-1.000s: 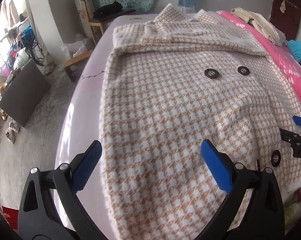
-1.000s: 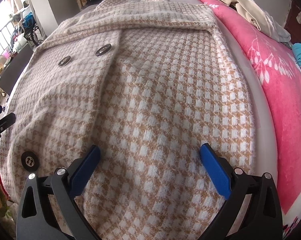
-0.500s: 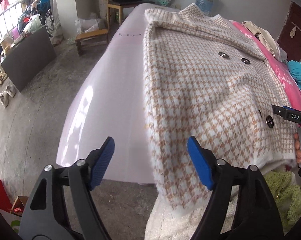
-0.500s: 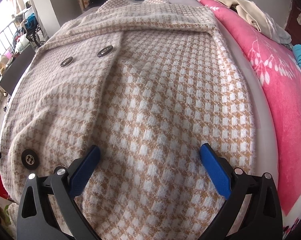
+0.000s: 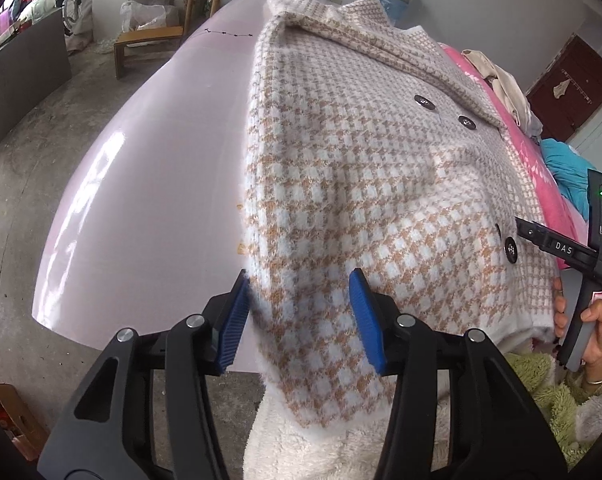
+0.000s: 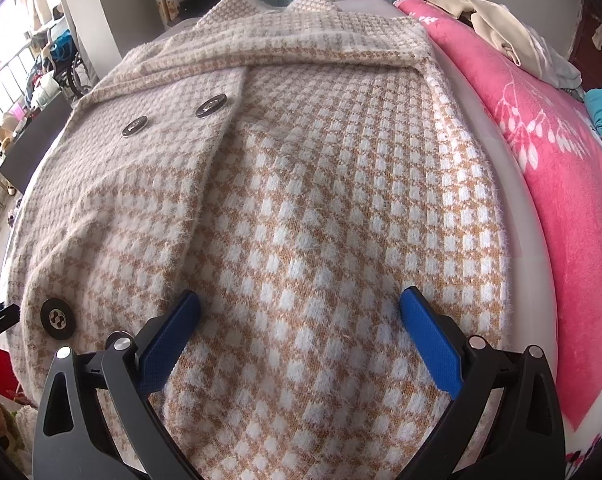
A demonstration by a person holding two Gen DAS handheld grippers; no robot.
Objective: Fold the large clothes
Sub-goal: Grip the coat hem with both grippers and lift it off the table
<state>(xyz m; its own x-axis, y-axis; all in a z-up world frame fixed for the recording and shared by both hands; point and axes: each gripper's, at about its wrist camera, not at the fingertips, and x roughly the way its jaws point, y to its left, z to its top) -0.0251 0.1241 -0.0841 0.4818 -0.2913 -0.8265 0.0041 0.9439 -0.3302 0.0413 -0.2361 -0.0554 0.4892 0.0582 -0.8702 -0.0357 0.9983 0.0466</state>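
A large tan-and-white houndstooth coat [image 5: 361, 160] with dark buttons lies flat on a pale pink table [image 5: 161, 160], collar at the far end. My left gripper [image 5: 299, 316] is at the coat's near left corner, which hangs over the table's front edge. Its jaws are closing with that corner's fabric between the blue pads, and the left pad stands right at the coat's side edge. My right gripper [image 6: 301, 340] stands open just above the coat [image 6: 301, 200] near its front right part, holding nothing. In the left wrist view a hand [image 5: 597, 320] holds the right gripper's body.
A pink flowered blanket [image 6: 561, 160] with piled clothes [image 6: 501, 20] runs along the table's right side. White fleece [image 5: 301, 432] hangs below the coat's front edge. A concrete floor, a wooden stool [image 5: 149, 40] and a chair lie to the left and beyond.
My left gripper has swung left and down from over the coat's middle to its near left corner, and its jaws have narrowed around the fabric. The right gripper has kept still.
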